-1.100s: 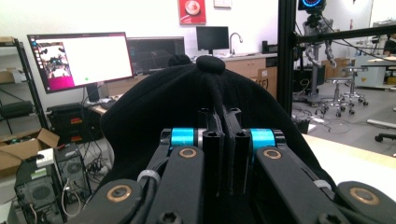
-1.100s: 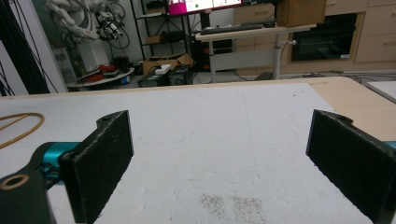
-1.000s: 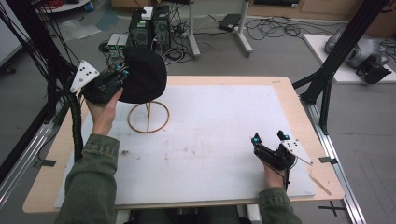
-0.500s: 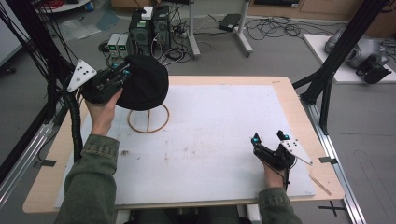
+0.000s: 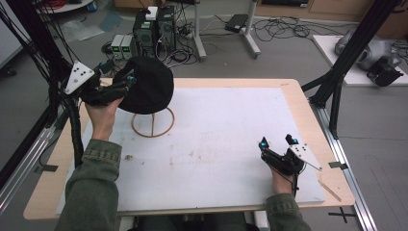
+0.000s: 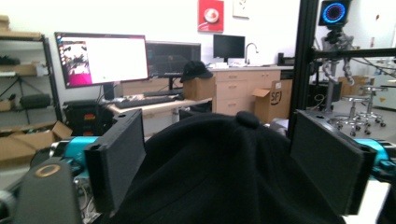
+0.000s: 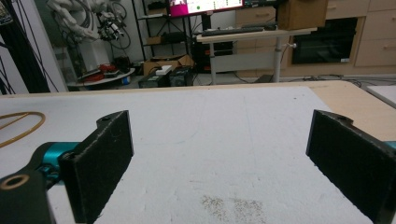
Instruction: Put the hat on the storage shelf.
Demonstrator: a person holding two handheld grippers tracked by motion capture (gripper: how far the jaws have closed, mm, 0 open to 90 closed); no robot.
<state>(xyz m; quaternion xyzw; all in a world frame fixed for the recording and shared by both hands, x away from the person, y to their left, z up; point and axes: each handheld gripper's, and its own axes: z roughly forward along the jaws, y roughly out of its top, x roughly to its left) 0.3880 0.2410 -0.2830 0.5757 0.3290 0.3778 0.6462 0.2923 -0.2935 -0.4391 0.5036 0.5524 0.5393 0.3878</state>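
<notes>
Two tools are working at this table (image 5: 231, 82), and the job of putting the black cap (image 5: 146, 89) on its stand is looking nearly finished. Nearest the person, the right tool (image 5: 276, 143) is resting on the white mat (image 5: 216, 144) at the near right, well apart from the cap; in the right gripper view its jaws are standing spread wide with only bare mat between them, so it is playing no part at present. A small scatter of dark specks (image 7: 229, 203) is lying on the mat just ahead of it.

Farther out, at the far left of the table, the wooden ring base of the cap stand (image 5: 153, 124) is sitting on the mat, and the cap is resting on top of that stand, its crown up and its top button (image 6: 247, 119) showing in the left gripper view. The left tool (image 5: 126, 83) is hovering at the cap's left side. Its jaws have just been opening; they are now standing spread, with the cap's crown between them but the pads clear of the fabric on either side.

So the placing and the release are appearing done. What is remaining, as I judge it, is drawing the left tool back without dragging the cap off the stand.
</notes>
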